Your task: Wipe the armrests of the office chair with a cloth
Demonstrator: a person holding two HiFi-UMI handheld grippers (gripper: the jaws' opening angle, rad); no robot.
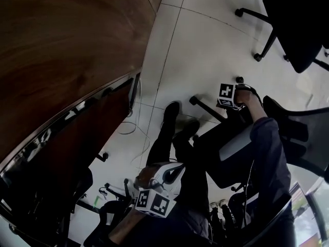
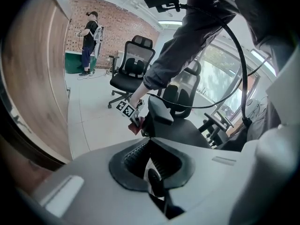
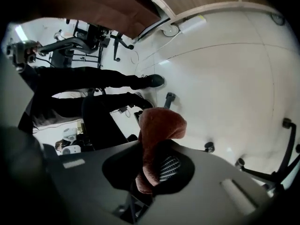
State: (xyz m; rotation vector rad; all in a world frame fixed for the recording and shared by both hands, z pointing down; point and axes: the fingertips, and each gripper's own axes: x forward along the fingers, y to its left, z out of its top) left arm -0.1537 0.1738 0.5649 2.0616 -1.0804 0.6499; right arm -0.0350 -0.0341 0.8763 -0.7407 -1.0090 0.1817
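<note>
My right gripper [image 3: 149, 170] is shut on a reddish-brown cloth [image 3: 157, 130], which sticks out past the jaws and folds over. In the left gripper view the right gripper [image 2: 133, 120] holds the cloth [image 2: 136, 125] at the front end of the black office chair's armrest [image 2: 161, 110]. In the head view the right gripper [image 1: 227, 103] is at the right over the chair, whose grey armrest pad [image 1: 236, 143] lies just below it. My left gripper [image 1: 154, 192] hangs low by the person's legs, away from the chair. Its jaws [image 2: 151, 165] look shut with nothing in them.
A wooden table [image 1: 67, 50] fills the upper left of the head view. A second black chair [image 1: 295, 24] stands on the pale tiled floor [image 1: 205, 45]. Cables [image 1: 134, 130] trail near the table. Far off, another person [image 2: 89, 41] stands by a brick wall, with one more chair [image 2: 133, 67] nearer.
</note>
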